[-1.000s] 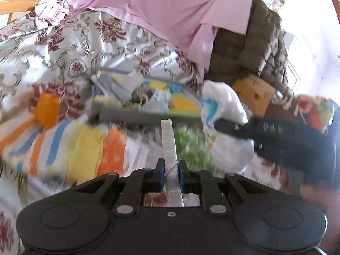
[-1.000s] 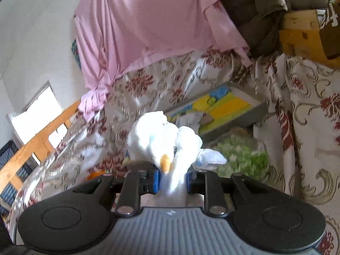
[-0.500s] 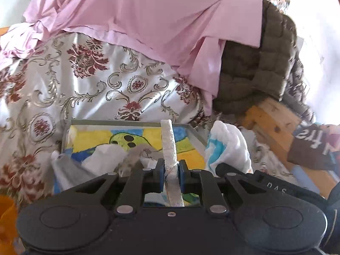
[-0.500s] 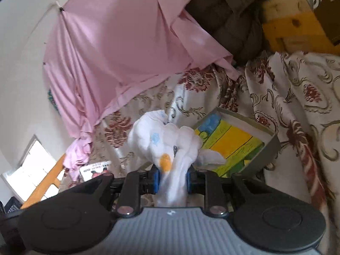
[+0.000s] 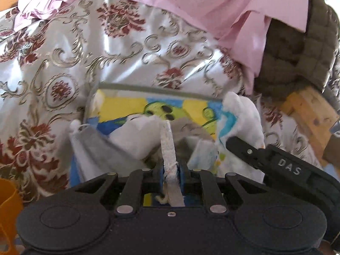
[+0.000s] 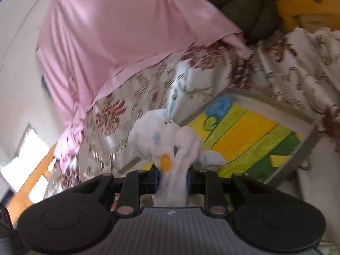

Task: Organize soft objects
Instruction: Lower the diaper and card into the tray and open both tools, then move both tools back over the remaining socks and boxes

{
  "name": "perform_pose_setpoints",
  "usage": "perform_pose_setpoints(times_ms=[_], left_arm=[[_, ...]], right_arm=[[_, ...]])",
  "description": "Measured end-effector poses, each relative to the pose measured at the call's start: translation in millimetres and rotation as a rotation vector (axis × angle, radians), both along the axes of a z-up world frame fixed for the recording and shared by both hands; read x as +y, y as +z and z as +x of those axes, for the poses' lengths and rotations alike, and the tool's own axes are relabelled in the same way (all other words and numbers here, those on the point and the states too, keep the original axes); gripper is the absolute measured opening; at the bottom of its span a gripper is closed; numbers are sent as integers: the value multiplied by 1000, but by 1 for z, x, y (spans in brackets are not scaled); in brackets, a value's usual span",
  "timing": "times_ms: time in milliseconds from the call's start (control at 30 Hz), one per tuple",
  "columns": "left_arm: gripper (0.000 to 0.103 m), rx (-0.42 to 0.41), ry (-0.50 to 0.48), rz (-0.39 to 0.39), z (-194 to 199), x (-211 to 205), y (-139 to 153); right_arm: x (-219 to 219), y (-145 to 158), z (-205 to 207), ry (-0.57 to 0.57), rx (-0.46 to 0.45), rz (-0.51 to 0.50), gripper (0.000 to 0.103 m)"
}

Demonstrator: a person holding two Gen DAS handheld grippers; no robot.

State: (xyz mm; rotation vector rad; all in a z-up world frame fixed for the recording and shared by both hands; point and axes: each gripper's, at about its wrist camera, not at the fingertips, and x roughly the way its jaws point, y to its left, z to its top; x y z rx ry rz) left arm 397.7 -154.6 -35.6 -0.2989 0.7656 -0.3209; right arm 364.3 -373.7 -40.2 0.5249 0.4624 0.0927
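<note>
With several soft pieces already lying in the tray [image 5: 148, 89] on the floral bedspread [image 5: 63, 63], my left gripper [image 5: 171, 170] clamps a white strip [image 5: 167, 144] and my right gripper [image 6: 173, 176] a white cloth toy [image 6: 167, 140], both over the tray's near edge, not yet dropped in.

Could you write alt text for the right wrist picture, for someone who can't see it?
The right gripper jaws pinch a white plush toy with an orange beak, held over a flowery bedspread. Behind it lies a grey-rimmed tray with a yellow, green and blue bottom; a pink sheet hangs above.
</note>
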Motion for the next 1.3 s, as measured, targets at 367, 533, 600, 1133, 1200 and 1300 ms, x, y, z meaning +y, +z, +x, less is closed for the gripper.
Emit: perform_pose_setpoints(times_ms=[367, 533, 600, 1133, 1200, 1300], left_arm=[[63, 60, 94, 80, -12, 22, -6], [78, 19, 98, 136, -32, 26, 7], [81, 0, 104, 146, -41, 31, 15], [100, -234, 201, 94, -142, 66, 91], [102, -271, 198, 98, -160, 67, 98], [102, -302, 203, 102, -184, 70, 101]], right_arm=[[9, 6, -1, 33, 63, 29, 58], [-2, 9, -5, 13, 64, 65, 81], [-6, 15, -9, 16, 54, 89, 86], [4, 84, -125, -27, -116, -66, 103], [9, 89, -143, -38, -134, -100, 103], [18, 91, -170, -50, -154, -142, 103]])
